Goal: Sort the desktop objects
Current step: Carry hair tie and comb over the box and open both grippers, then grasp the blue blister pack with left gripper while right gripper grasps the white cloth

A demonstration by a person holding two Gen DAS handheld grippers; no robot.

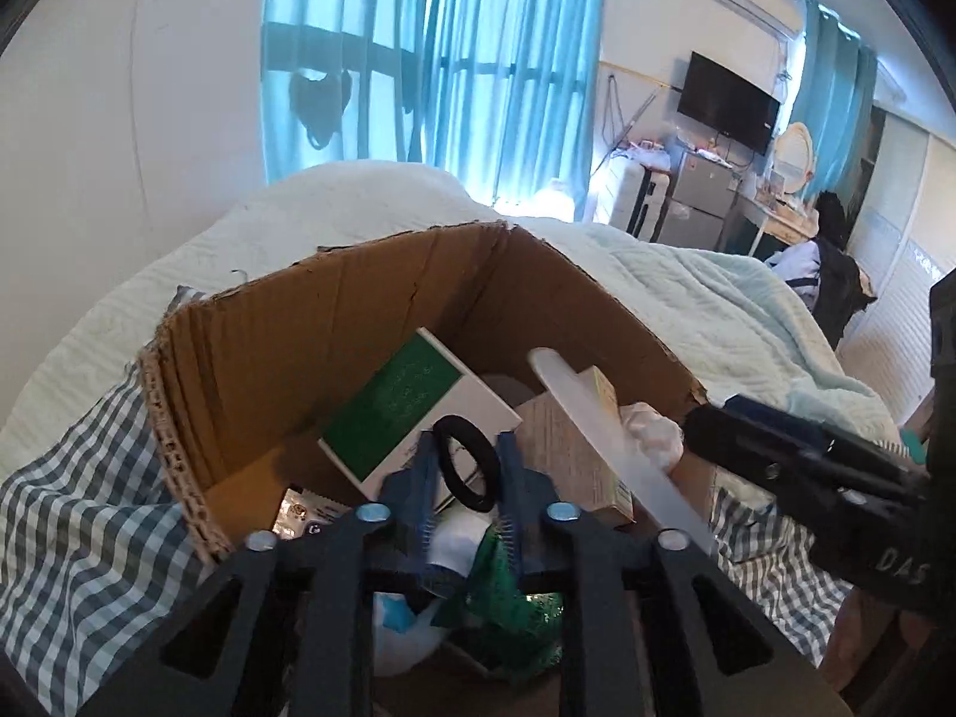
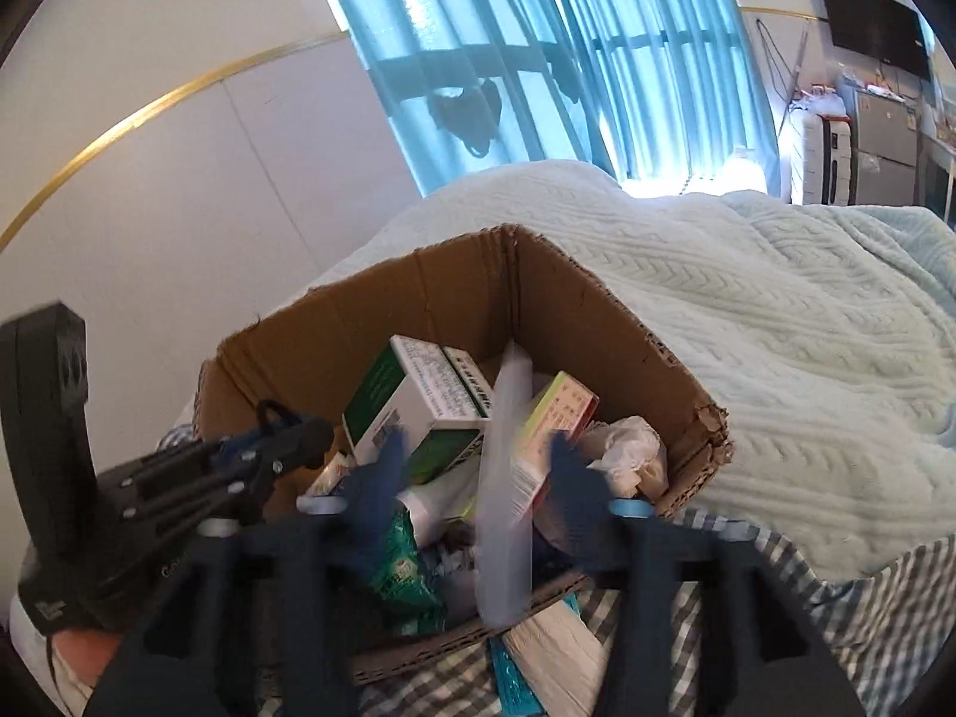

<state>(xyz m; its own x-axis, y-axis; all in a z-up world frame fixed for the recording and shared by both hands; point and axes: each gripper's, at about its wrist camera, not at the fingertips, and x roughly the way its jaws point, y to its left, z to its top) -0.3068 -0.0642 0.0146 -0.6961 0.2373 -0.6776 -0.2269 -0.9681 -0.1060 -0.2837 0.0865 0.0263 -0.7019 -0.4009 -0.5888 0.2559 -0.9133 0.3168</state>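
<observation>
An open cardboard box (image 1: 334, 322) stands on a checked cloth and also shows in the right wrist view (image 2: 573, 310). My left gripper (image 1: 463, 466) is shut on a black rubber ring (image 1: 466, 463) over the box. A green and white carton (image 1: 412, 412) lies inside, also in the right wrist view (image 2: 412, 400). A translucent plastic strip (image 2: 505, 502) hangs blurred between my right gripper's (image 2: 478, 466) spread fingers (image 2: 382, 472), which do not touch it. The strip shows in the left wrist view (image 1: 609, 442) too. My left gripper shows at the left of the right wrist view (image 2: 287, 436).
The box also holds a yellow-pink carton (image 2: 555, 412), crumpled white tissue (image 2: 627, 448) and a green packet (image 2: 400, 561). A pale quilted blanket (image 2: 777, 310) covers the bed behind. A checked cloth (image 1: 83, 490) lies under the box. A teal ruler (image 2: 514, 675) and white paper lie before it.
</observation>
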